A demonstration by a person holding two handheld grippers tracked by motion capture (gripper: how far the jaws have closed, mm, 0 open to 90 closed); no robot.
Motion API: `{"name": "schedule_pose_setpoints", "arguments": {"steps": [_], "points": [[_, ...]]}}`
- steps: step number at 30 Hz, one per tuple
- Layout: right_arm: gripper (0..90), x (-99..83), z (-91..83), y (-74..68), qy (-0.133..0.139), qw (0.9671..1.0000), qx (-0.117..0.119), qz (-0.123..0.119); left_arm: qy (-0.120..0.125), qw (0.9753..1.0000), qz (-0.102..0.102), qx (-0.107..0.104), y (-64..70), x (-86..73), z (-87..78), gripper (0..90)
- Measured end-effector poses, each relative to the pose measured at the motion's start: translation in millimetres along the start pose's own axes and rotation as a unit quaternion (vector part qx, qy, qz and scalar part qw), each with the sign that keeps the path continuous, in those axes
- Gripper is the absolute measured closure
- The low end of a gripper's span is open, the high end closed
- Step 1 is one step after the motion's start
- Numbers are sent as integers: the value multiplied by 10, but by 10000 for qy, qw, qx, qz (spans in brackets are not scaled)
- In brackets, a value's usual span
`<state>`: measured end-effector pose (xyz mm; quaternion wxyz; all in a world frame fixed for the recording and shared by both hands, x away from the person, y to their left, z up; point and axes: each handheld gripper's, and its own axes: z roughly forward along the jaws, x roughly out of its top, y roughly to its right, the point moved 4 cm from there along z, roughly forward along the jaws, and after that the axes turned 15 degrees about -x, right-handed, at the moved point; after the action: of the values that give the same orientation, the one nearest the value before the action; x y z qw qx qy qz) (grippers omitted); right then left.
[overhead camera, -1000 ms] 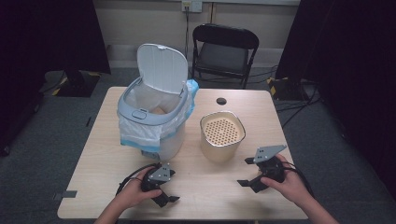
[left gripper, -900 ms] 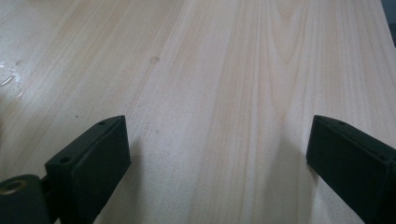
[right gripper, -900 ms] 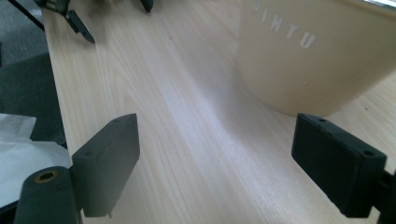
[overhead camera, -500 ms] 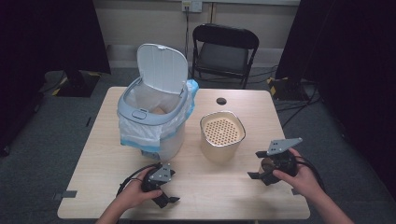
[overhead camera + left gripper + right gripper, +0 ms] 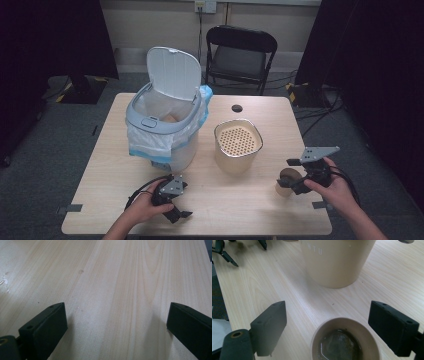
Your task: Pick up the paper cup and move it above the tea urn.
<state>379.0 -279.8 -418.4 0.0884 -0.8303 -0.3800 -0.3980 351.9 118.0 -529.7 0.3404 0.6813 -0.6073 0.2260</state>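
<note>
Liquid fills the thin paper cup [image 5: 344, 340] between my right gripper's [image 5: 337, 327] wide-open jaws, so I'd grip mid-wall gently, keeping it upright.

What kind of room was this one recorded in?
Probably a makeshift recording room or lab: black curtains flank a bare wall, a folding chair stands behind the wooden table, and cables trail over grey carpet.

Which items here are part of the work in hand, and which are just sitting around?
In play:
- right gripper, open
- paper cup with a tea bag in liquid, between its jaws
- beige strainer container
- lidded bin, open

Just lying about:
- left gripper, resting on the table
- folding chair
- small black disc
</note>
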Motion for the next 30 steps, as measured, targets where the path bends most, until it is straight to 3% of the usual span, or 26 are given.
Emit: {"name": "schedule_pose_setpoints", "arguments": {"steps": [9,21,30], "points": [[147,-109,1,34,-27,10000,-28,39,7,10000,17,-24,2,3,8,10],[146,-300,29,134,163,9990,-101,401,8,10000,12,-24,2,3,9,10],[147,-361,48,132,227,9989,-51,401,7,10000,13,-23,2,3,8,10]]}}
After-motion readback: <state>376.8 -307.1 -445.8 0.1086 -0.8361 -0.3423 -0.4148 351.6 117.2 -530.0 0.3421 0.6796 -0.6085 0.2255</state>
